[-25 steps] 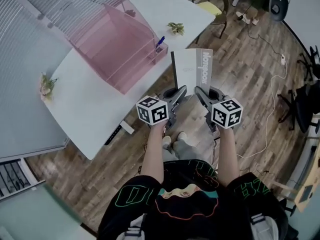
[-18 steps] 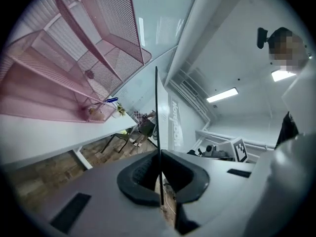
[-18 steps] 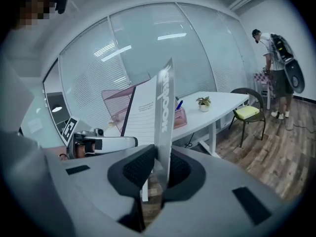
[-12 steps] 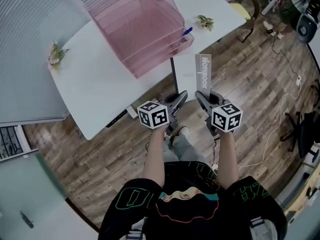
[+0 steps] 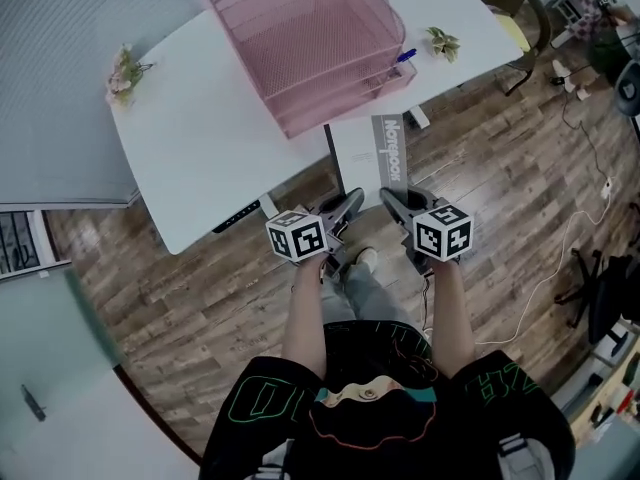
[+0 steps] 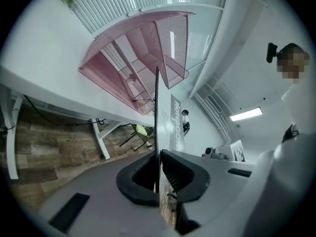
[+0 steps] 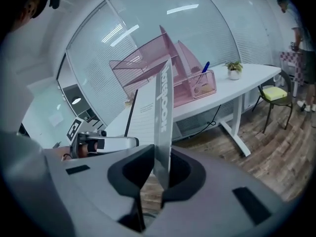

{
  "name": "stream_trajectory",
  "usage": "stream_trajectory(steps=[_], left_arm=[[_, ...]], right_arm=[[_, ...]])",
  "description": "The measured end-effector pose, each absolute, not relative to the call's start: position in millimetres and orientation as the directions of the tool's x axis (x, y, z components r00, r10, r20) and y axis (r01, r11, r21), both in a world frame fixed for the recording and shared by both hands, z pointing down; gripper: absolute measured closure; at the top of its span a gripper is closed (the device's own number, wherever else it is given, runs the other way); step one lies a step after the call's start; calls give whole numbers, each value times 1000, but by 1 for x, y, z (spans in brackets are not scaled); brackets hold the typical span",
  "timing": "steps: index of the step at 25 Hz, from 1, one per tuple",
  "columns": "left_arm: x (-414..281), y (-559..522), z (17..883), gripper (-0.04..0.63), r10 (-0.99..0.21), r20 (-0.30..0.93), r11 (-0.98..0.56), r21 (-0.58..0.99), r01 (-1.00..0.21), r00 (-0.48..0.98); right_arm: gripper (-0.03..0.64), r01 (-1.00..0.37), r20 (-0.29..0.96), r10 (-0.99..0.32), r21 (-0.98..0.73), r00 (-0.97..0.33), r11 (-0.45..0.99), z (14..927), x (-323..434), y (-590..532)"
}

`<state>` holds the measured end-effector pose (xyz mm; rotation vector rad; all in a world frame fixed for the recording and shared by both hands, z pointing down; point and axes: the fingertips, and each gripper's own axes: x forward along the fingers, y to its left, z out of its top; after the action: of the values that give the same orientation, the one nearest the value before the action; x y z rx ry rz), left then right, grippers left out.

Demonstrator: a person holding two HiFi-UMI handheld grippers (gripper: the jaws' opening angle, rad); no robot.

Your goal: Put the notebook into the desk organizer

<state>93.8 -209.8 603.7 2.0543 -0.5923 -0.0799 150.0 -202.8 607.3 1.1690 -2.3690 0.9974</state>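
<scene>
The left gripper [image 5: 350,200] is pinching the notebook [image 5: 362,153] at its near edge, its jaws just easing apart with the cover between them. The right gripper [image 5: 390,198] is clamping the grey spine. The notebook is hovering at the white desk [image 5: 190,158] edge, with the pink desk organizer [image 5: 300,38] at eleven o'clock.

The head view is looking steeply down from above and behind the left gripper [image 5: 350,201] and right gripper [image 5: 389,199]. Each gripper view is looking closely along its own jaws, the left's opening around the notebook [image 6: 175,125]. All three are sharing the notebook and the desk organizer [image 5: 300,38] ahead.
</scene>
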Motion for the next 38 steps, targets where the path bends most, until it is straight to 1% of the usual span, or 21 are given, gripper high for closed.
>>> stream_trajectory(steps=[6,12,17,21,26,30,31,33,36,38], left_arm=[[72,-206,620,569,-481,209,-355,842,-407,851],[58,-209,633,452,-495,242,-328,838,-437,834],[50,-219,636,393,-510,240,-325,836,-443,826],[46,-224,638,332,-508,249,-327,830,-452,825],[42,-228,638,282,-484,268,-351,812,-466,833],[38,-216,647,285,-438,296,-358,809,-467,849],[39,-212,649,298,-414,299,-366,810,-458,860],[46,-208,648,357,-365,290,-394,813,-429,884],[54,-209,642,427,-350,265,-422,812,-403,899],[58,-214,637,439,-358,254,-431,809,-401,898]], right_arm=[[583,-748,562,-494,-503,-664,433,623,129,-203],[583,-727,589,-427,-538,-687,428,638,110,-209],[583,-715,596,-395,-584,-699,384,644,100,-223],[583,-691,587,-366,-635,-723,347,647,93,-231],[583,-680,573,-372,-661,-730,317,646,87,-246],[583,-690,561,-418,-663,-715,289,642,86,-263],[583,-691,558,-426,-664,-712,285,640,86,-267],[581,-702,563,-437,-653,-701,285,639,87,-277],[583,-712,574,-434,-635,-695,301,637,83,-285],[581,-723,593,-417,-607,-688,329,635,79,-287]])
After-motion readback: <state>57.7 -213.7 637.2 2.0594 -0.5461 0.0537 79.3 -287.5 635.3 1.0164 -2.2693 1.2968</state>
